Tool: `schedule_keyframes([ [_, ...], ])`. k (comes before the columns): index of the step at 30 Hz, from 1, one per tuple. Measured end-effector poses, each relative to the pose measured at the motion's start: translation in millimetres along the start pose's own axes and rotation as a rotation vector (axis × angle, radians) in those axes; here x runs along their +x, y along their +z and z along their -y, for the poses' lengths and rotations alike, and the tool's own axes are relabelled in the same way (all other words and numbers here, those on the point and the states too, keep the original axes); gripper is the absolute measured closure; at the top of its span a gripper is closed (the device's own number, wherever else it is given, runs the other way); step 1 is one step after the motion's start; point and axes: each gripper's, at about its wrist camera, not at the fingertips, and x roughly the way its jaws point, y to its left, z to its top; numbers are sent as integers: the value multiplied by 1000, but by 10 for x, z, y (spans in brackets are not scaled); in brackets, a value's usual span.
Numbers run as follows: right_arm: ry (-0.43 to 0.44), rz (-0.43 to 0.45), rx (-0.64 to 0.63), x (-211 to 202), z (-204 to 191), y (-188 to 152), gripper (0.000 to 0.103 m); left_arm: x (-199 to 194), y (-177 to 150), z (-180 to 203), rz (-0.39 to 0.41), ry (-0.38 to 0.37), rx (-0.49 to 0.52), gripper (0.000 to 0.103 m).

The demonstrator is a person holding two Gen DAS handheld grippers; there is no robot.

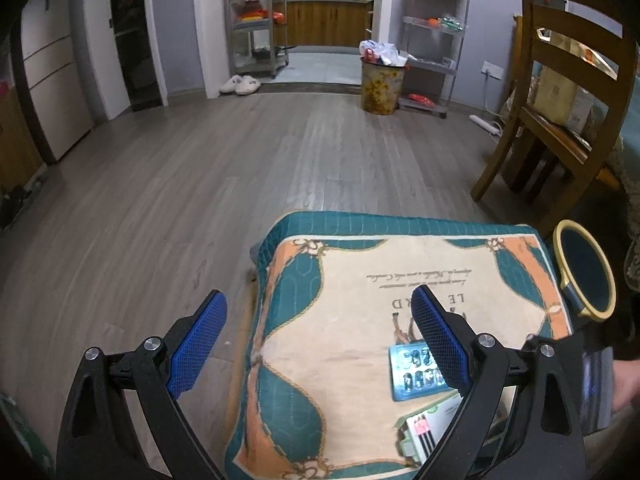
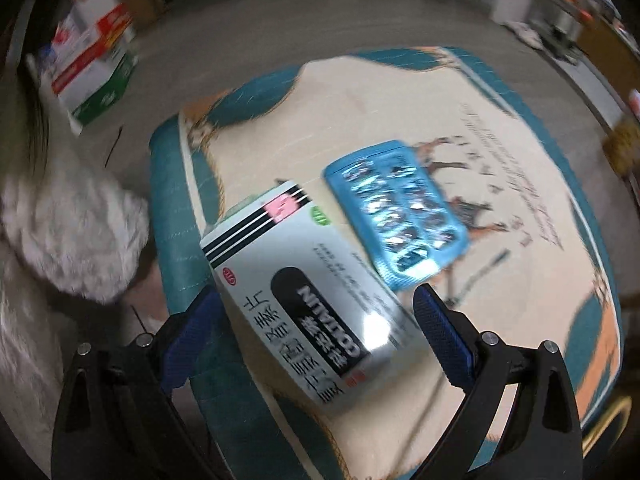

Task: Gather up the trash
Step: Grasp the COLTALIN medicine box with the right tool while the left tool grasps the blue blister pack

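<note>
A silver-white medicine box (image 2: 304, 296) lies on a teal, orange and cream cushion (image 2: 400, 92), beside a blue blister pack (image 2: 396, 212). My right gripper (image 2: 316, 296) is open and low over the cushion. The box sits between its blue pads, and a gap shows at the right pad (image 2: 440, 328). In the left wrist view my left gripper (image 1: 318, 300) is open and holds nothing above the cushion's (image 1: 340, 320) left side. The blister pack (image 1: 412, 376) and the box (image 1: 424, 428) lie partly behind its right finger. A dark little bin with a yellow rim (image 1: 586, 272) stands right of the cushion.
A flowered trash can (image 1: 382, 84) full of litter stands far across the wood floor, next to a metal rack (image 1: 436, 36). A wooden chair (image 1: 560, 92) is at the right. A white fluffy thing (image 2: 72, 240) and cartons (image 2: 92, 68) lie left of the cushion.
</note>
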Motion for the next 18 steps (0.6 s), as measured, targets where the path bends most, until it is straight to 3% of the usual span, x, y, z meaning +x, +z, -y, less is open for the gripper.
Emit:
schedule_keyframes([
  [3, -2, -21, -47, 126, -43, 51, 8, 37, 8, -60, -7, 4, -15, 10],
  [6, -62, -44, -93, 257, -80, 93, 13, 94, 22, -129, -18, 11, -37, 10],
  [10, -43, -23, -86, 201, -123, 149, 34, 151, 45, -151, -31, -11, -65, 10],
  [15, -36, -24, -24, 12, -30, 31, 34, 217, 52, -11, -47, -29, -30, 10],
  [18, -76, -5, 28, -270, 157, -9, 34, 289, 42, 103, -66, -42, -18, 10],
])
